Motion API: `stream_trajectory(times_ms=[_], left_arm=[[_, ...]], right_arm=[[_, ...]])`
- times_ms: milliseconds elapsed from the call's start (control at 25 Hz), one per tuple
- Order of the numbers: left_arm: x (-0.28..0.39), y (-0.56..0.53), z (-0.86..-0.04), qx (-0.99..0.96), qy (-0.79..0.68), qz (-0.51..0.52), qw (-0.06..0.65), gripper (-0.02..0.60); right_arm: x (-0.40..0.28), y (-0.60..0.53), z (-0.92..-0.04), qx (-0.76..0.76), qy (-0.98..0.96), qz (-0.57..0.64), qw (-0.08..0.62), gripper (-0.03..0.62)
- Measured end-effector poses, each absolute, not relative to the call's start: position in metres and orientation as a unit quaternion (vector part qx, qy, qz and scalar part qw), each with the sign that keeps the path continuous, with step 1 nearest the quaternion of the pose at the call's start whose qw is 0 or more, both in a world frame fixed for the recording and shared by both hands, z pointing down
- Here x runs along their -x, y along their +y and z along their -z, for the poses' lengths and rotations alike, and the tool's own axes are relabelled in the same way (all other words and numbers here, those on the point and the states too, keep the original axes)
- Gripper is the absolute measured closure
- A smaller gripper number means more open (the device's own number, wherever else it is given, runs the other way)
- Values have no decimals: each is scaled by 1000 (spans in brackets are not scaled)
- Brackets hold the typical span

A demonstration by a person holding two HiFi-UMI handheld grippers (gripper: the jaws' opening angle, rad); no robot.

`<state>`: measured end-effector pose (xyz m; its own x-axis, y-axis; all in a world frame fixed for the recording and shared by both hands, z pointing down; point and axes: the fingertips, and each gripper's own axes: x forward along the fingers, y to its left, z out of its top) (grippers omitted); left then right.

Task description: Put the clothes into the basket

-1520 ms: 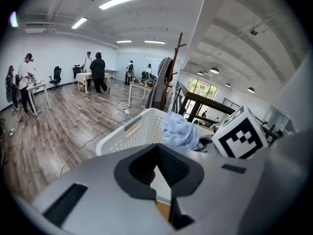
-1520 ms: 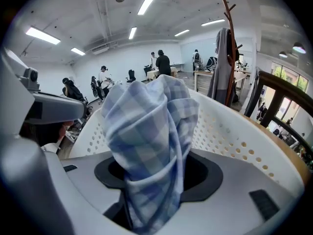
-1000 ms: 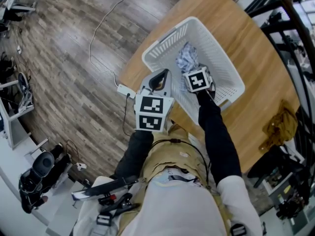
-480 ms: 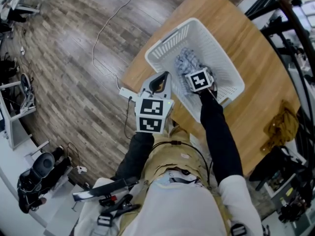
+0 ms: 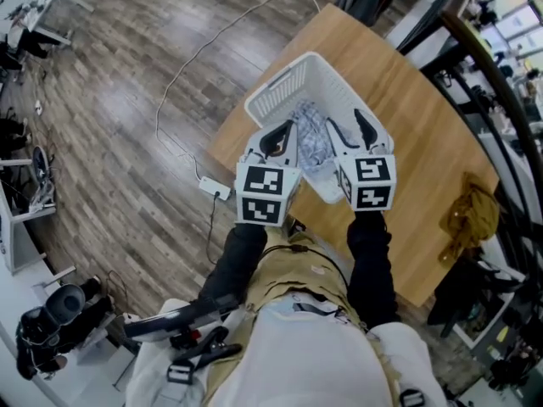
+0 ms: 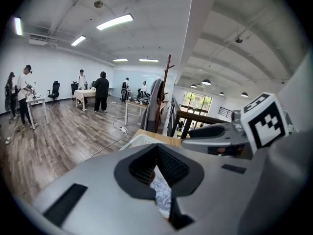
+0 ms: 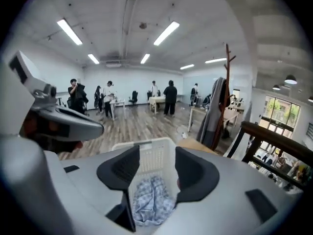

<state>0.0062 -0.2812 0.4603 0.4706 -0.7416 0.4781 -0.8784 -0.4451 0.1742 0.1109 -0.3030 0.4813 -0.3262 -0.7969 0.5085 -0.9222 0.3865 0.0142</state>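
Note:
A white slatted basket [image 5: 280, 83] stands on the round wooden table [image 5: 424, 142], with a blue-and-white checked cloth [image 5: 312, 142] lying in it. My right gripper [image 5: 349, 130] hovers above the basket's near right side. Its jaws are closing and nothing is between them. The right gripper view looks past the right gripper [image 7: 157, 151] down onto the cloth [image 7: 152, 202] inside the basket [image 7: 151, 158]. My left gripper [image 5: 277, 136] hangs over the basket's near left rim, tips together and empty. The left gripper [image 6: 157, 148] shows a strip of the cloth [image 6: 161, 192] beyond its pads.
A mustard-yellow garment [image 5: 465, 219] lies at the table's right edge. A power strip [image 5: 214, 189] and its cable lie on the wooden floor to the left. A coat stand [image 7: 217, 106] with hanging clothes rises beyond the table. Several people stand far back in the room.
My right gripper has risen out of the basket and drawn back toward me, leaving the checked cloth inside. The left gripper has stayed by the near left rim.

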Motion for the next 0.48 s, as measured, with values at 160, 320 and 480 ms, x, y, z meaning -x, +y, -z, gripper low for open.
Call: stream_trajectory(times_ms=[160, 320, 480], left_arm=[[-16, -276, -417, -848, -486, -132, 165, 581], [-18, -268, -378, -855, -493, -96, 127, 581], [-18, -257, -340, -862, -496, -57, 88, 581]], right_arm=[[-126, -275, -414, -579, -797, -98, 143, 505], [-135, -254, -369, -599, -794, -74, 79, 571], [-137, -241, -330, -603, -796, -44, 36, 571]])
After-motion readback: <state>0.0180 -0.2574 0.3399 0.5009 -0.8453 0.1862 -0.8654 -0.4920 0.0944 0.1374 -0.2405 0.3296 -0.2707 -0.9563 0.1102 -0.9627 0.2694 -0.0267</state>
